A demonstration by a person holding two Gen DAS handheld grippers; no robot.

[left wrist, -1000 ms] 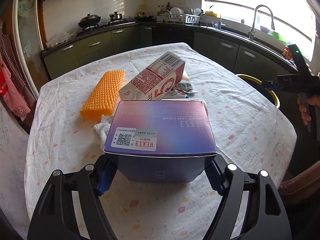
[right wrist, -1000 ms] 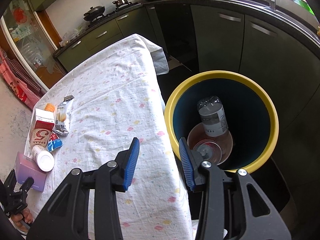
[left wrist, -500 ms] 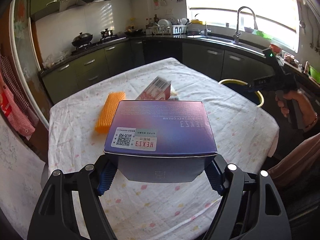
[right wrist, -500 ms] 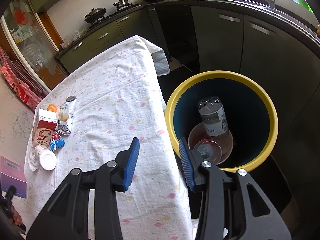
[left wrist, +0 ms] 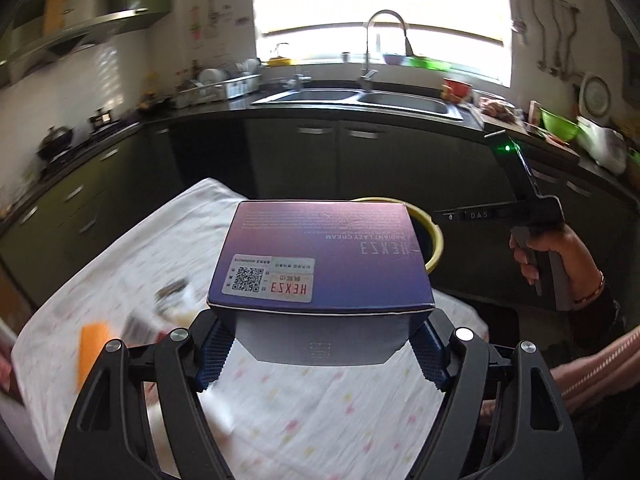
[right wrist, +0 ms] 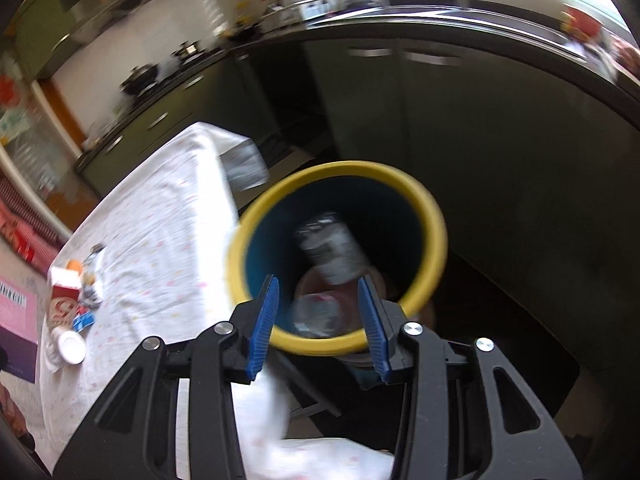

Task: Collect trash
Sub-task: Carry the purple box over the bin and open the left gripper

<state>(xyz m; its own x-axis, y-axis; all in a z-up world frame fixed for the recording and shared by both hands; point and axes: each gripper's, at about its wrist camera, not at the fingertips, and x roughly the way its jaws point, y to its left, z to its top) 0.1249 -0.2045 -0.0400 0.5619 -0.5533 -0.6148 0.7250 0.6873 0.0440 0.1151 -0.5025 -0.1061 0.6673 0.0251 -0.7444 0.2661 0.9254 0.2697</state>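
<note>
A box (left wrist: 320,264) shading from purple to blue, with a white label, is showing near. The bin (right wrist: 434,236) is showing a yellow rim and blue inside. A white tablecloth (left wrist: 300,408) is carrying pastel specks. The carton (right wrist: 64,304) at left is showing red and white.

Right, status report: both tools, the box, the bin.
Left tool shut on purple box, clear of the table. Right tool open, empty, above yellow-rimmed bin. Nothing blocking the bin mouth.
</note>
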